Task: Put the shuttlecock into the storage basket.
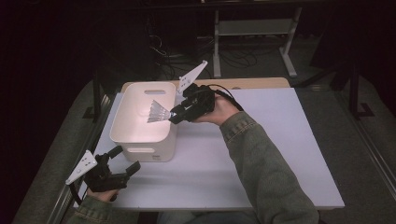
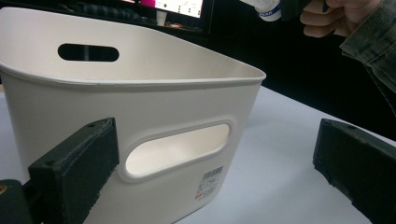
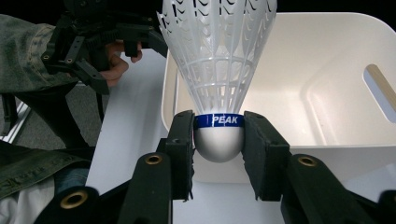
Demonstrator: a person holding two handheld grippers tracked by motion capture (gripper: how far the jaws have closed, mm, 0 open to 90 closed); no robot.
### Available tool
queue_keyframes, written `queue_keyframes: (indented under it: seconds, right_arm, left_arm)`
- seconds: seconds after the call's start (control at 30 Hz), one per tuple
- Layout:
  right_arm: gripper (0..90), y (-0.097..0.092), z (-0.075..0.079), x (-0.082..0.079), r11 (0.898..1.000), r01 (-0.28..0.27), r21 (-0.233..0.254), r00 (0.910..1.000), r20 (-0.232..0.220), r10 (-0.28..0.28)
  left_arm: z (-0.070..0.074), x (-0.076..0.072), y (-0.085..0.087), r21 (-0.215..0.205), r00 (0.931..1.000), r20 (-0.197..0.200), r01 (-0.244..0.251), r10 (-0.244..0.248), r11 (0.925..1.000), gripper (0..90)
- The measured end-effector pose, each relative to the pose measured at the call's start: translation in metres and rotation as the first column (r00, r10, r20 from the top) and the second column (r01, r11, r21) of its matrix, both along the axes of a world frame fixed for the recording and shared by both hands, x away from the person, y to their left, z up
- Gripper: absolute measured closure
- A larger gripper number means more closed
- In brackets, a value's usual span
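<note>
White surface [image 1: 261, 154] at centre frame carries a bin [image 1: 140, 135]; right gripper [image 1: 173, 115] fingers clamp a shuttlecock [image 1: 158, 112] above it, left gripper [image 1: 126, 161] fingers spread apart, empty.

The high view looked down and forward over my table [image 1: 261, 154]. My left gripper's camera sat low, close to the bin's [image 2: 140, 102] side wall. My right gripper's camera looked from above the rim into the same bin [image 3: 327, 70].

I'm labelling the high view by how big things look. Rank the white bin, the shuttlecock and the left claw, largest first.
1. white bin
2. left claw
3. shuttlecock, though it sits higher, nearer the camera, so that's unsure.
</note>
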State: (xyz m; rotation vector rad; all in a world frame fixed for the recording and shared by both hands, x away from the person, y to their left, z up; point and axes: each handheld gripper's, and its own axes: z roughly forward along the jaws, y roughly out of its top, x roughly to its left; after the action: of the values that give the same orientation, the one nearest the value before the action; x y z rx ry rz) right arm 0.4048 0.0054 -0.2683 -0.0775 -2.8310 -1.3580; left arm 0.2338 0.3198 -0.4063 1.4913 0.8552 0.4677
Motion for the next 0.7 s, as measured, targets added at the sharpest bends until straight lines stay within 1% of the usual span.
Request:
queue_keyframes:
  seconds: [0.17, 0.2, 0.23, 0.3, 0.47, 0.57, 0.6, 0.7]
  right_arm:
    - [63.4, 0.005, -0.003, 0.002, 1.000, 0.002, 0.006, 0.9999, -0.011, -0.002]
    - [63.4, 0.007, -0.004, 0.002, 1.000, 0.000, 0.006, 0.9998, -0.022, 0.000]
    - [63.4, 0.008, -0.004, 0.003, 1.000, 0.000, 0.007, 0.9998, -0.018, 0.000]
    - [63.4, 0.011, -0.005, 0.003, 1.000, 0.000, 0.008, 0.9997, -0.023, 0.000]
    - [63.4, 0.018, -0.008, 0.006, 1.000, -0.002, 0.006, 0.9994, -0.035, 0.003]
    - [63.4, 0.021, -0.010, 0.008, 1.000, 0.004, 0.017, 0.9981, -0.061, -0.003]
    - [63.4, 0.021, -0.011, 0.009, 1.000, 0.003, 0.016, 0.9982, -0.060, -0.002]
    - [63.4, 0.024, -0.013, 0.011, 1.000, 0.008, 0.018, 0.9967, -0.081, -0.006]
  left_arm:
    - [0.000, 0.000, 0.000, -0.004, 1.0000, 0.001, -0.002, 0.002, 1.0000, 0.0]
    - [0.000, 0.000, 0.000, -0.004, 1.0000, 0.000, -0.002, 0.002, 1.0000, 0.0]
    - [0.000, 0.000, 0.000, -0.003, 1.0000, -0.001, -0.002, 0.002, 1.0000, 0.0]
    - [0.000, 0.000, 0.000, -0.011, 1.0000, 0.000, -0.003, 0.003, 0.9999, 0.0]
    - [0.000, 0.000, 0.000, -0.011, 1.0000, 0.000, -0.002, 0.002, 0.9999, 0.0]
    - [0.000, 0.000, 0.000, -0.009, 1.0000, 0.001, -0.003, 0.003, 1.0000, 0.0]
    - [0.000, 0.000, 0.000, -0.009, 1.0000, 0.000, -0.003, 0.003, 1.0000, 0.0]
    - [0.000, 0.000, 0.001, -0.008, 1.0000, 0.004, -0.001, 0.001, 1.0000, 0.0]
